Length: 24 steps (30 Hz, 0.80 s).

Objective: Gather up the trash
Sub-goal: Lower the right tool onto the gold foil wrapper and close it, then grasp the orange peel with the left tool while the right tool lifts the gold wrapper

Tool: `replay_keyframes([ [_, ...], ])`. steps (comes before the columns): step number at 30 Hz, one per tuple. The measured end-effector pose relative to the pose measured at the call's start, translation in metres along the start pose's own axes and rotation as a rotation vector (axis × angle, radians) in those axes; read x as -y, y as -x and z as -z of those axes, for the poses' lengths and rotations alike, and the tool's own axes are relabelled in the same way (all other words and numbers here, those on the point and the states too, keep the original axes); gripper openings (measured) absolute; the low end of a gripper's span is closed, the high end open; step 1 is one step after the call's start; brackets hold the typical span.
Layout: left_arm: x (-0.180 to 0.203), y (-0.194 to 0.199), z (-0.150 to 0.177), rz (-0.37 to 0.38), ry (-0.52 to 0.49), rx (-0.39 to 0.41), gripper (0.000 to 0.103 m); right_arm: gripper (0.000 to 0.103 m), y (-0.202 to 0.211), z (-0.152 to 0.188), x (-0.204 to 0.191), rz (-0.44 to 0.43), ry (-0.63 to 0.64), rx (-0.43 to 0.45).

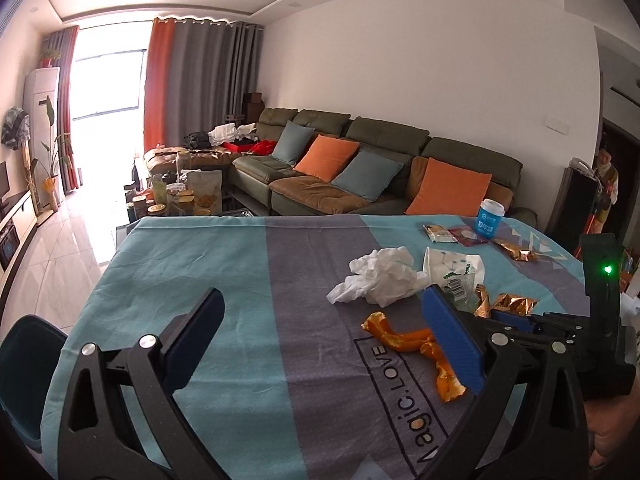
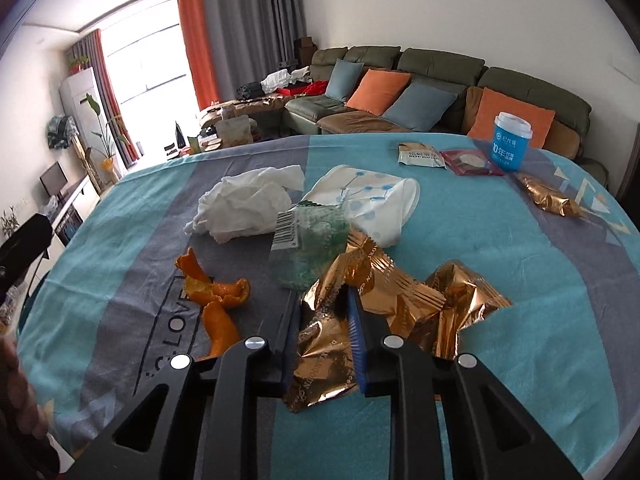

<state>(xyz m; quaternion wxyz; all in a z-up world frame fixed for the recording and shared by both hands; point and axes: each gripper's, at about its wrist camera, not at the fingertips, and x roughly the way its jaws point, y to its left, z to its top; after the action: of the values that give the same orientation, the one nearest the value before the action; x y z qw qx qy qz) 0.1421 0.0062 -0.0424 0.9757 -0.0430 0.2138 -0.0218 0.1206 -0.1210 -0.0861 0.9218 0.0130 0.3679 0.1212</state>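
Trash lay spread on the tablecloth (image 2: 520, 240). Nearest, a gold foil wrapper (image 2: 360, 312) was pinched by the right gripper (image 2: 320, 320); only a crinkled edge was caught, so slippage was judged possible. Left gripper (image 1: 320, 328) was held spread w/ nothing between, near the orange peel (image 1: 412, 344). Further back, tissue (image 2: 248, 204) and clear packet (image 2: 308, 240) could be dragged along.

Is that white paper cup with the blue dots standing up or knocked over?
Knocked over. The paper cup lies on its side on the tablecloth, its open mouth facing right.
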Motion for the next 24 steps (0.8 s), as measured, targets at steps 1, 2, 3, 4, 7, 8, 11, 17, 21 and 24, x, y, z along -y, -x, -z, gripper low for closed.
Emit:
replay_keyframes([
  [1, 0.002, 0.0, -0.001, 0.003, -0.006, 0.003, 0.098, 0.019, 0.002, 0.0, 0.001, -0.012, -0.005, 0.006],
  [2, 0.004, -0.001, -0.001, 0.006, -0.011, 0.004, 0.098, 0.019, 0.003, 0.0, 0.002, -0.018, -0.006, 0.007],
  [3, 0.005, -0.002, -0.002, 0.008, -0.016, 0.005, 0.098, 0.018, 0.004, 0.0, 0.002, -0.026, -0.007, 0.01],
  [4, 0.006, -0.003, -0.002, 0.009, -0.019, 0.006, 0.098, 0.017, 0.005, 0.001, 0.002, -0.032, -0.008, 0.014],
  [7, 0.009, -0.009, -0.004, 0.013, -0.024, 0.002, 0.098, 0.015, 0.009, 0.0, 0.004, -0.043, -0.014, 0.028],
  [8, 0.01, -0.013, -0.006, 0.013, -0.026, -0.003, 0.098, 0.011, 0.012, 0.0, 0.005, -0.047, -0.018, 0.033],
  [11, 0.011, -0.023, -0.009, 0.019, -0.029, -0.015, 0.098, 0.009, 0.019, -0.002, 0.007, -0.053, -0.023, 0.054],
  [17, 0.017, -0.056, -0.01, 0.055, -0.03, -0.103, 0.098, 0.008, 0.031, -0.006, 0.013, -0.068, -0.045, 0.087],
  [21, 0.023, -0.068, -0.003, 0.09, -0.029, -0.171, 0.097, 0.008, 0.041, -0.009, 0.018, -0.062, -0.057, 0.114],
  [24, 0.034, -0.072, 0.009, 0.118, -0.049, -0.225, 0.097, 0.008, 0.047, -0.011, 0.022, -0.05, -0.065, 0.129],
])
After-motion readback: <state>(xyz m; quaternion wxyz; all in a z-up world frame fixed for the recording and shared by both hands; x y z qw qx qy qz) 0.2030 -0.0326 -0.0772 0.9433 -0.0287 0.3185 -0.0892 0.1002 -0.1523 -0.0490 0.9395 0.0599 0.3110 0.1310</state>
